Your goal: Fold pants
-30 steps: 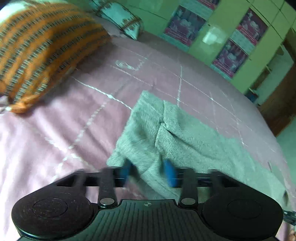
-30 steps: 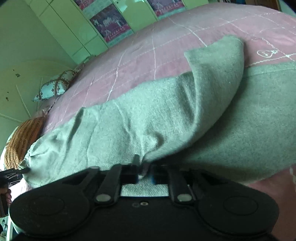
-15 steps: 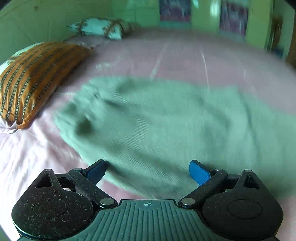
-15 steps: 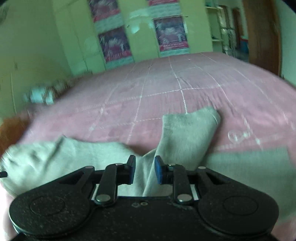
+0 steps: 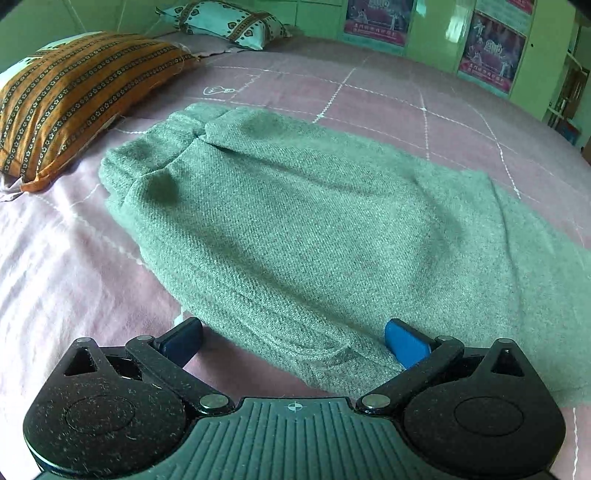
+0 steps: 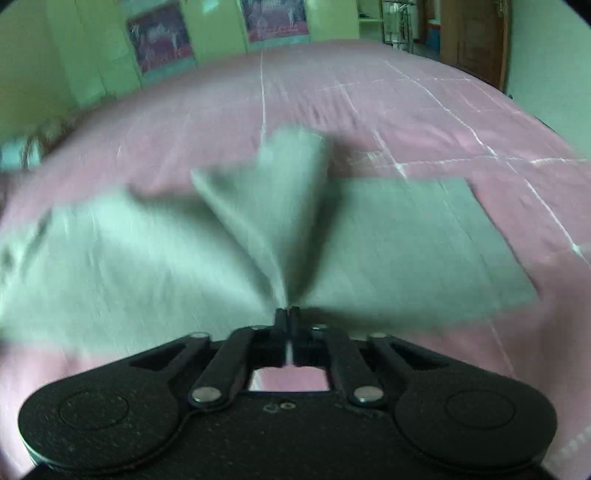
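Observation:
Grey-green pants [image 5: 295,206] lie across the pink bedsheet [image 5: 66,266], with the bunched waistband end at the upper left of the left wrist view. My left gripper [image 5: 293,339] stands wide open at the near edge of the pants; its blue pads [image 5: 406,343] straddle the cloth without pressing on it. In the blurred right wrist view the pants [image 6: 406,236] spread left and right. A pant leg [image 6: 273,199] rises in a peak that narrows down into my right gripper [image 6: 286,314], whose jaws are shut on that cloth.
An orange striped pillow [image 5: 62,96] lies at the left, with a white patterned pillow [image 5: 225,22] behind it. Green cabinet doors with posters [image 5: 491,48] stand beyond the bed. A wooden door [image 6: 476,40] is at the far right.
My left gripper let go, opened wide and slid along the pants' near edge. My right gripper's jaws parted, then shut on the pant leg and drew it into a peak.

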`<action>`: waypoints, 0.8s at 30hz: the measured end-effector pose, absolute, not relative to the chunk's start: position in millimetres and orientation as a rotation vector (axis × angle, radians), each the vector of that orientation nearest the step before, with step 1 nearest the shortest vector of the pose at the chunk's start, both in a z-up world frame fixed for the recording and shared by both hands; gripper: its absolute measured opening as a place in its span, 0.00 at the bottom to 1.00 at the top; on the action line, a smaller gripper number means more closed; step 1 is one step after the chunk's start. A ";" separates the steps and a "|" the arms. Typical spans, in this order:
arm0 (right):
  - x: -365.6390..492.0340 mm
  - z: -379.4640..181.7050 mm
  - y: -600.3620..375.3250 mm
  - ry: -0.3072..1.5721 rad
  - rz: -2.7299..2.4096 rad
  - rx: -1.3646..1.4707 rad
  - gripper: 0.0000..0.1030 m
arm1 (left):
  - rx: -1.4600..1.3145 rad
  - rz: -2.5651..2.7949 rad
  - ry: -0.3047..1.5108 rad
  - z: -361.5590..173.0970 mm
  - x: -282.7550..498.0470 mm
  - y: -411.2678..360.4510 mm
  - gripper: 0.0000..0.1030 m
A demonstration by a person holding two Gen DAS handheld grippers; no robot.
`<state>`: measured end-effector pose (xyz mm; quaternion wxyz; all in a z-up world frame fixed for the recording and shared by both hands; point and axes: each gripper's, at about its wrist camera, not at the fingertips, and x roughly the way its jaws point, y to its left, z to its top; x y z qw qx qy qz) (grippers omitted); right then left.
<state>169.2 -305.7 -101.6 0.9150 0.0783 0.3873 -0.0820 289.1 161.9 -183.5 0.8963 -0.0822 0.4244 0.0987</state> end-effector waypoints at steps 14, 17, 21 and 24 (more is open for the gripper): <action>299.7 -119.3 -240.3 0.786 -0.009 -0.474 0.21 | -0.192 0.211 0.872 -184.5 285.8 162.7 1.00; 304.8 -124.8 -230.0 0.782 -0.005 -0.623 0.18 | -0.195 0.208 0.867 -185.6 285.4 163.3 1.00; 307.8 -98.3 -261.2 0.761 -0.103 -0.449 0.00 | -0.197 0.202 0.865 -186.4 284.5 163.8 1.00; 281.2 -39.3 -300.4 0.589 -0.122 -0.142 0.00 | -0.196 0.196 0.869 -186.5 284.8 163.9 1.00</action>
